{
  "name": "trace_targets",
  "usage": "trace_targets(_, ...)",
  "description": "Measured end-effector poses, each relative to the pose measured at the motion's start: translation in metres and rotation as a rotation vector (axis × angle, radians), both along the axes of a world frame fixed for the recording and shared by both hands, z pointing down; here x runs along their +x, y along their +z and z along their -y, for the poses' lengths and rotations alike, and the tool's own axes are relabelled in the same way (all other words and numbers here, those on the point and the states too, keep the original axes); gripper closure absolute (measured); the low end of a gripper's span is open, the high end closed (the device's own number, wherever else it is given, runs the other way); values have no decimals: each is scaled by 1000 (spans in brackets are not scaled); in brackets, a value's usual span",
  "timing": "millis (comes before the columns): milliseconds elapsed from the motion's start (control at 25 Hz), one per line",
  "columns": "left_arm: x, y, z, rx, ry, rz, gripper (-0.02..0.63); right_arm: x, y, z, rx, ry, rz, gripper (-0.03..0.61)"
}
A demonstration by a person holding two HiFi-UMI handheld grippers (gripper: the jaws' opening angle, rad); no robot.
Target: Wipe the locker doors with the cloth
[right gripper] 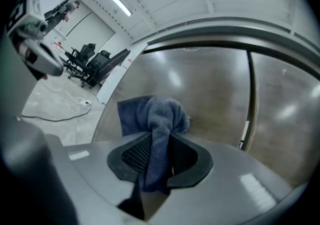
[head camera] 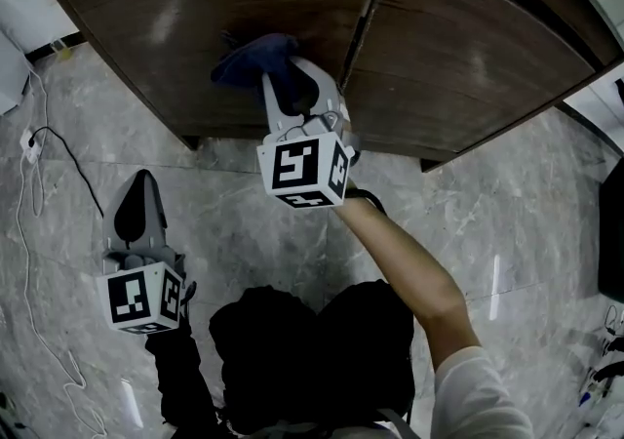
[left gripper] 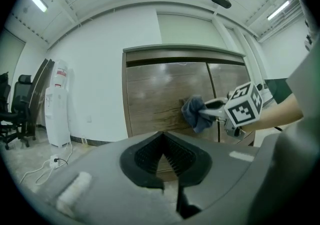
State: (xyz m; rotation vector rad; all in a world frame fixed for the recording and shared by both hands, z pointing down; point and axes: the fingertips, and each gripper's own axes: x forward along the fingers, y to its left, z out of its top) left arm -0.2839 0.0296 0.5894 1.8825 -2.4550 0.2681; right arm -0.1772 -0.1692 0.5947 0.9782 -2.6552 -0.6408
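The locker stands ahead with two dark wooden doors, the left door (head camera: 185, 27) and the right door (head camera: 478, 57). A blue cloth (head camera: 255, 59) is bunched against the left door, close to the seam between the doors. My right gripper (head camera: 283, 78) is shut on the cloth; in the right gripper view the cloth (right gripper: 152, 116) runs down between the black pads (right gripper: 132, 154). My left gripper (head camera: 142, 191) hangs low at the left over the floor, away from the locker, jaws together with nothing in them. The left gripper view shows the right gripper (left gripper: 207, 115) and cloth (left gripper: 194, 113) on the door.
White and black cables (head camera: 39, 174) trail across the grey marble floor (head camera: 234, 222) at the left, by a wall socket (head camera: 28, 142). A white water dispenser (left gripper: 56, 104) and office chairs (left gripper: 15, 104) stand left of the locker. The person's dark clothing (head camera: 302, 349) fills the bottom.
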Motion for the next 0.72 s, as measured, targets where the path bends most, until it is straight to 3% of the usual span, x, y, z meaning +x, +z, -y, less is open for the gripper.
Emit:
trace_targets(280,-16,29,-11,-30,-58,-28,611,-18,113,-8,-67,-60,-216,483)
trace_targets(720,-27,65,-32,-103,-100,-54,611,-43,220,-20,-151,-125,-456,483)
